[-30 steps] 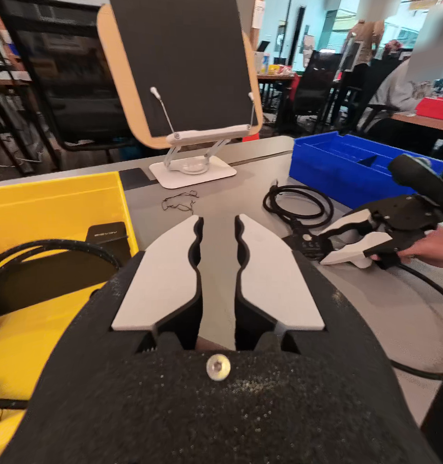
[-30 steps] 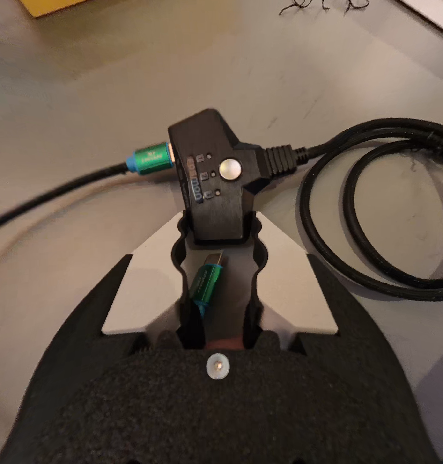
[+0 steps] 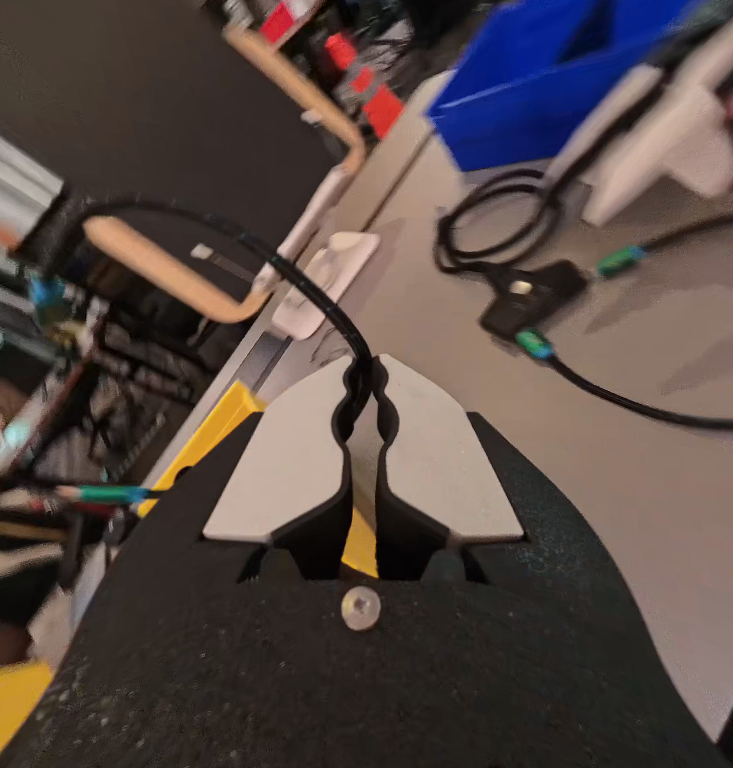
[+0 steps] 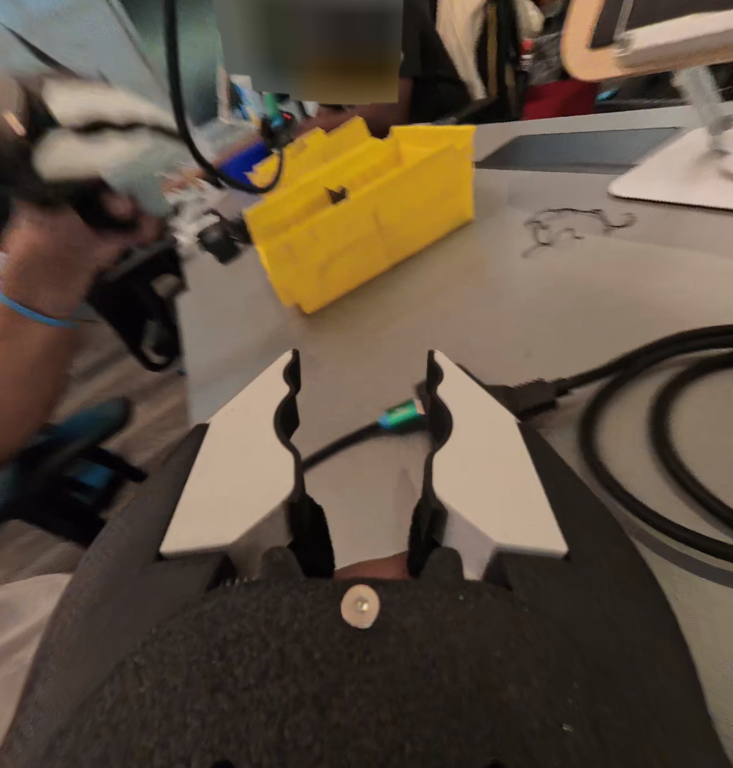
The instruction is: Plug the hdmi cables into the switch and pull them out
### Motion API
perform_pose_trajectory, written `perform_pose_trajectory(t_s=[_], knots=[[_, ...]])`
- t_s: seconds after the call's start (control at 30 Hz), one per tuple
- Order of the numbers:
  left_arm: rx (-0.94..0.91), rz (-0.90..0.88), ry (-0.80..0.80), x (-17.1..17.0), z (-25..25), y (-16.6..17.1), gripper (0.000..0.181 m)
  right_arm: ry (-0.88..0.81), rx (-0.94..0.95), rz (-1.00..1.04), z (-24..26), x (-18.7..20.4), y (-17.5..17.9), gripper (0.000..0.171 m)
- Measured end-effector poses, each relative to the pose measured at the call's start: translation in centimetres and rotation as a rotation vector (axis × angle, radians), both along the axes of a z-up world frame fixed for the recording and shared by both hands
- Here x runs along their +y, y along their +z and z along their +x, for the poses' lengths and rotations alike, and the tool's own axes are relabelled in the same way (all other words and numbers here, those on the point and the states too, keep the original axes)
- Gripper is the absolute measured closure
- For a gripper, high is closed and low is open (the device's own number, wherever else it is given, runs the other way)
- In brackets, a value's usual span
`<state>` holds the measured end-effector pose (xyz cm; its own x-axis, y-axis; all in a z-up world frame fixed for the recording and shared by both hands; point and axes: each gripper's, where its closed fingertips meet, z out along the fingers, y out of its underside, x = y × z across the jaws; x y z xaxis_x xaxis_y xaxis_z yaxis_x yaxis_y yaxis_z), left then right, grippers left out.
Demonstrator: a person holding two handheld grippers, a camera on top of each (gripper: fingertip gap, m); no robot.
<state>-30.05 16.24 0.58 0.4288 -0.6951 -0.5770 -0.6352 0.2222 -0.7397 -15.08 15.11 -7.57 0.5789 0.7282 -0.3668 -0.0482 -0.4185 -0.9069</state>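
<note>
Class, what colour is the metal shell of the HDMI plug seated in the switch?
Green, with a blue collar; clearest in the left wrist view.

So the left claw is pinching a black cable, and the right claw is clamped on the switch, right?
Not quite. The left claw does pinch a black cable, but the right claw is open and holds nothing, as the right wrist view shows. The switch lies free on the table, as the left wrist view shows.

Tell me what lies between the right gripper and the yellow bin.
Only bare grey table separates the right gripper from the yellow bin, in the right wrist view; the green plug lies nearer, between its jaws.
</note>
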Motion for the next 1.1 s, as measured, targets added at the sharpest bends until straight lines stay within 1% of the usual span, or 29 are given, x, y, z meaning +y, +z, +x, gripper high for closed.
perform_pose_trajectory(t_s=[0.03, 0.1, 0.17, 0.2, 0.23, 0.27, 0.3, 0.33, 0.37, 0.43, 0.5, 0.57, 0.63, 0.77, 0.83, 0.9, 1.0, 1.1], knots=[[0.060, 0.033, -0.056, -1.8, 1.5, -1.6, 0.176, 0.062, 0.062, -0.017, -0.6, -0.8, 0.9, 0.109], [0.203, 0.055, -0.142, -4.9, 4.0, -6.2, 0.176, 0.198, 0.160, -0.054, -1.8, -2.8, 2.3, 0.107], [0.340, 0.010, -0.203, -7.3, 5.4, -11.4, 0.176, 0.347, 0.268, -0.108, -2.5, -4.9, 3.4, 0.106], [0.380, -0.016, -0.228, -8.2, 5.8, -13.5, 0.176, 0.396, 0.326, -0.140, -2.5, -5.6, 3.8, 0.107], [0.396, -0.037, -0.252, -9.1, 6.2, -15.0, 0.176, 0.414, 0.342, -0.189, -2.4, -5.7, 3.4, 0.099], [0.407, -0.064, -0.269, -9.9, 6.5, -16.0, 0.176, 0.425, 0.307, -0.241, -2.4, -5.7, 2.1, 0.106], [0.433, -0.056, -0.281, -10.3, 6.6, -16.5, 0.177, 0.415, 0.236, -0.284, -2.4, -5.6, 0.2, 0.131], [0.465, -0.043, -0.289, -10.5, 6.6, -16.8, 0.177, 0.374, 0.151, -0.312, -2.1, -5.0, -1.7, 0.155], [0.477, -0.041, -0.282, -10.5, 6.7, -17.0, 0.177, 0.334, 0.123, -0.333, -1.8, -4.4, -2.8, 0.155], [0.457, -0.092, -0.251, -10.2, 6.7, -17.4, 0.176, 0.313, 0.124, -0.401, -1.5, -4.0, -3.8, 0.157], [0.402, -0.143, -0.233, -9.9, 6.6, -17.5, 0.177, 0.262, 0.057, -0.391, -0.9, -3.3, -5.0, 0.158], [0.256, -0.219, -0.216, -9.4, 7.0, -16.3, 0.171, 0.273, 0.001, -0.371, -0.8, -3.5, -5.6, 0.160], [0.073, -0.339, -0.186, -8.7, 7.3, -14.9, 0.166, 0.283, -0.035, -0.334, -1.1, -3.8, -5.8, 0.162], [-0.292, -0.515, 0.027, -3.9, 5.2, -12.7, 0.158, 0.335, -0.070, -0.240, -2.2, -4.6, -5.2, 0.163], [-0.427, -0.516, 0.151, -1.2, 3.0, -11.9, 0.154, 0.369, -0.102, -0.182, -2.5, -5.2, -5.1, 0.163], [-0.485, -0.502, 0.226, 0.5, 1.2, -11.5, 0.150, 0.396, -0.104, -0.138, -2.8, -5.7, -4.7, 0.164], [-0.492, -0.463, 0.267, 1.7, 0.1, -11.5, 0.143, 0.436, -0.118, -0.096, -3.2, -6.4, -4.5, 0.165], [-0.478, -0.369, 0.296, 2.5, -0.6, -10.8, 0.142, 0.475, -0.125, -0.093, -3.4, -7.1, -4.6, 0.166]])
